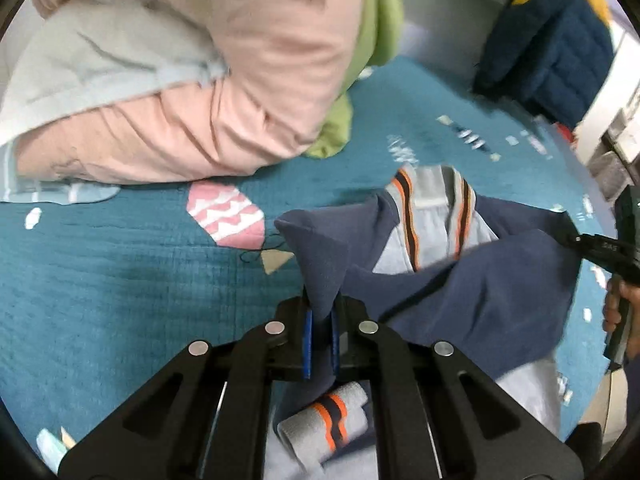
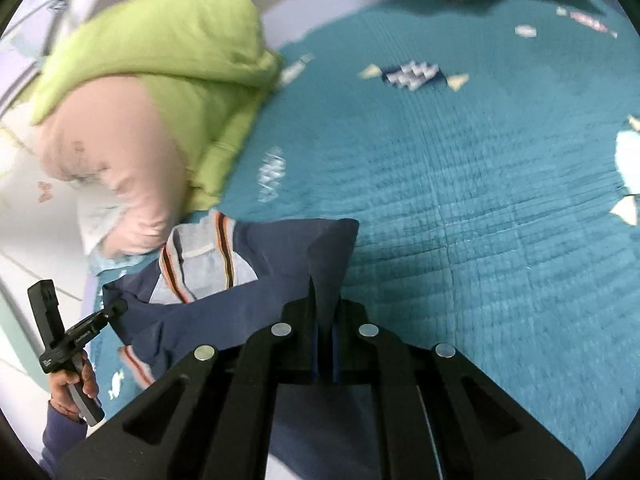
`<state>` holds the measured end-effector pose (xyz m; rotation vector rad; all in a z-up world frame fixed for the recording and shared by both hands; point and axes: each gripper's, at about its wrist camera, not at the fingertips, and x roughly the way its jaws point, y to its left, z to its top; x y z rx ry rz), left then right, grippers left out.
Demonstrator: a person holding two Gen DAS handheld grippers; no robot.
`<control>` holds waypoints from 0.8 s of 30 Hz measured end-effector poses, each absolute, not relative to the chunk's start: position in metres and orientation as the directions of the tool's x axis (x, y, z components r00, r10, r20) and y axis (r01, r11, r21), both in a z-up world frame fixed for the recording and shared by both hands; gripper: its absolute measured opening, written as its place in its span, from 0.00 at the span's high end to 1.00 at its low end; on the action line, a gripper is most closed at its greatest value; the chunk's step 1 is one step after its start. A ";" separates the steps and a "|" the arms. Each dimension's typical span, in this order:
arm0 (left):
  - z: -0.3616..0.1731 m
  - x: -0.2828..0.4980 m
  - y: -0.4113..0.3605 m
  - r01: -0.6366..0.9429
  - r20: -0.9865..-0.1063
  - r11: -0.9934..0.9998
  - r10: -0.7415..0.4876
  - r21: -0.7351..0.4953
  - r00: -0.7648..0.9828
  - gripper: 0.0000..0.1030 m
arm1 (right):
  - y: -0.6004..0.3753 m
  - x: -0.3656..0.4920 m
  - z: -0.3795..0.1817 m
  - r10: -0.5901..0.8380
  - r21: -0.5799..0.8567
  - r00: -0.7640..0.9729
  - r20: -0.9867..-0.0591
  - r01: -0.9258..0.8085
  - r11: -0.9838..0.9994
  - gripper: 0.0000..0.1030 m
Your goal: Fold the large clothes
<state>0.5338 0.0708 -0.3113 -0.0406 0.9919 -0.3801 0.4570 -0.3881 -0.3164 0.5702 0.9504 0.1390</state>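
Note:
A navy and light grey sweatshirt (image 1: 472, 292) with orange and black striped collar and cuffs is held up over a teal bedspread (image 1: 120, 280). My left gripper (image 1: 321, 312) is shut on a navy fold of it. A striped cuff (image 1: 328, 420) hangs below the jaws. My right gripper (image 2: 325, 316) is shut on the other navy corner of the sweatshirt (image 2: 248, 280). The right gripper shows at the right edge of the left wrist view (image 1: 576, 240); the left gripper shows at the left of the right wrist view (image 2: 112, 312).
A pile of pink (image 1: 248, 80), pale blue and green (image 2: 168, 60) bedding lies at the back of the bed. A dark blue and yellow quilted item (image 1: 548, 48) sits at the far right. The bedspread (image 2: 480, 200) stretches out to the right.

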 end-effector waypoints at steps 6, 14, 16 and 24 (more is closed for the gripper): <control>-0.273 0.465 0.087 0.324 -0.765 0.924 -0.356 -0.203 0.537 0.95 | -0.376 0.382 -0.265 0.390 0.521 0.621 -0.680 0.035 0.853 0.96; -0.278 0.329 0.109 0.339 -0.785 0.917 -0.365 -0.211 0.500 0.95 | -0.327 0.247 -0.259 0.347 0.402 0.580 -0.737 -0.037 0.915 0.96; -0.289 0.302 0.118 0.311 -0.795 0.917 -0.377 -0.249 0.476 0.95 | -0.316 0.210 -0.277 0.332 0.389 0.545 -0.770 -0.011 0.921 0.96; -0.356 0.230 0.124 0.223 -0.886 0.928 -0.357 -0.299 0.296 0.89 | -0.311 0.143 -0.335 0.302 0.394 0.399 -0.866 0.173 0.903 0.84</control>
